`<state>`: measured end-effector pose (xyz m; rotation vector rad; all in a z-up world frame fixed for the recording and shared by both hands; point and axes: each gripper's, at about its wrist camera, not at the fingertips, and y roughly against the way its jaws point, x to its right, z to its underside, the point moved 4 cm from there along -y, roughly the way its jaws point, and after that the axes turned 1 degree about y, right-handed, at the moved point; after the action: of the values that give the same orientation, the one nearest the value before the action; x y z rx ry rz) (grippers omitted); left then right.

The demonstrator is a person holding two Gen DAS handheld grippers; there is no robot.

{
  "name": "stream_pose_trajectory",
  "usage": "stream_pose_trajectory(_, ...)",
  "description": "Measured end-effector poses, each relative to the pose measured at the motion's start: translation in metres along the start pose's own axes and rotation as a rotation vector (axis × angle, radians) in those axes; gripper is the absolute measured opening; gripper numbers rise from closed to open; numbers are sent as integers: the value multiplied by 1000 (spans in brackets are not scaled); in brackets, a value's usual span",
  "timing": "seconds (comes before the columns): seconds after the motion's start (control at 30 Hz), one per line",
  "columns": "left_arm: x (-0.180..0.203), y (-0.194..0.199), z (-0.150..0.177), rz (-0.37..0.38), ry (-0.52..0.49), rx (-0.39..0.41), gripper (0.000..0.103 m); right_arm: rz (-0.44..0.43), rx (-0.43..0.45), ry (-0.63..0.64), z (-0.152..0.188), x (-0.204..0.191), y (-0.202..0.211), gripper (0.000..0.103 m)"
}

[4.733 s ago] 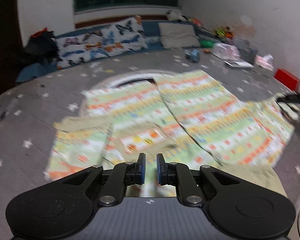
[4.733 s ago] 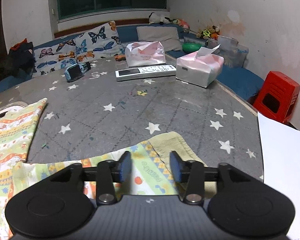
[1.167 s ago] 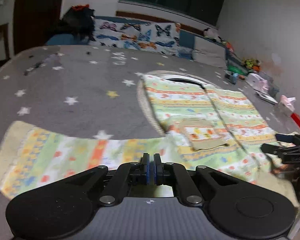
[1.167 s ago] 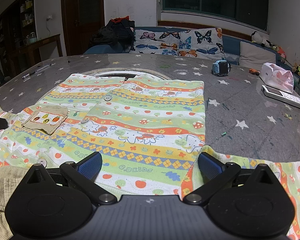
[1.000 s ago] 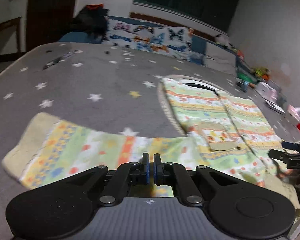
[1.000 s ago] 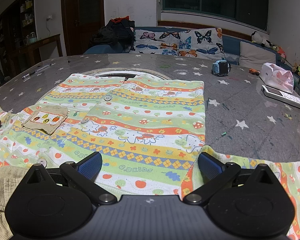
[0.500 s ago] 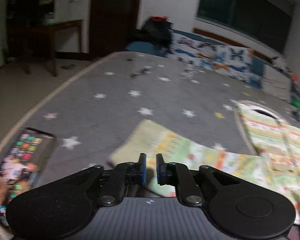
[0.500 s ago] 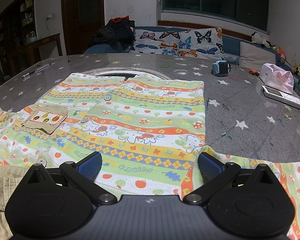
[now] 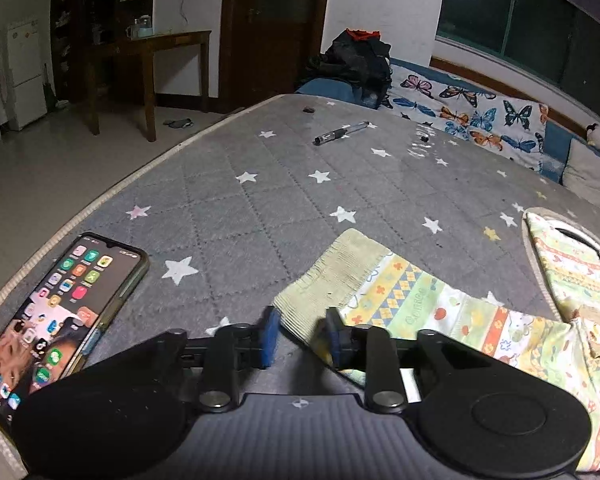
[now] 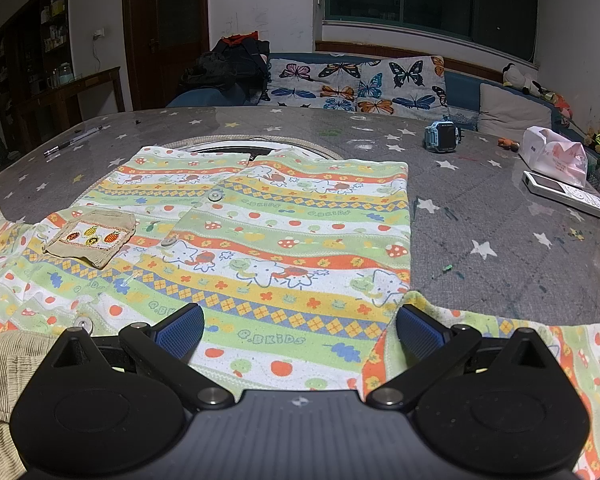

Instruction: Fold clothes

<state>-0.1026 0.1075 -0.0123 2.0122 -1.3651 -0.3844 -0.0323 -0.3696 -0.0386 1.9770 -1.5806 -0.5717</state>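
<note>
A child's striped, patterned shirt (image 10: 268,240) lies flat and face up on the grey star-print table cover (image 9: 260,200). Its beige pocket (image 10: 92,238) sits at the left. In the left wrist view one sleeve (image 9: 420,304) stretches out to the left and ends in a ribbed cuff (image 9: 340,268). My left gripper (image 9: 301,338) is at that cuff with its jaws a little apart. The cuff's near corner lies loose between them. My right gripper (image 10: 300,326) is wide open, low over the shirt's near edge, with nothing gripped.
A lit phone (image 9: 56,304) lies near the table's left edge, close to my left gripper. A pen (image 9: 342,133) lies farther back. A blue watch (image 10: 442,136), a tissue pack (image 10: 554,156) and a remote (image 10: 564,194) sit at the right. Beige corduroy cloth (image 10: 0,368) lies at the near left.
My left gripper swung left along the sleeve to its cuff, and its jaws went from shut to slightly apart. The phone came into view. The right gripper and the shirt's body stayed still.
</note>
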Motion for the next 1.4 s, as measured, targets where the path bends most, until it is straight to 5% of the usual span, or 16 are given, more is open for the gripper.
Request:
stream_pose_trajectory(0.07,2,2,-2,22,15,9,7,2,0,1,0,0,0,103)
stream_pose_trajectory(0.2,11,19,-12,79,12,65,6,13,2,12,-1,-2,1,103)
stream_pose_trajectory(0.5,90,73,-33,367,-99,139,6,5,31,78,-16,-22,24,100)
stream_pose_trajectory(0.97,238,102,10,795,-283,26,3,-60,19,-4,-22,-19,46,72)
stream_pose_trajectory(1.13,253,97,37,800,-407,-36,5,-70,1,-43,-19,-12,49,61)
stream_pose_trajectory(1.4,190,88,28,612,-415,17,12,-220,-41,-22,-23,-43,43,43)
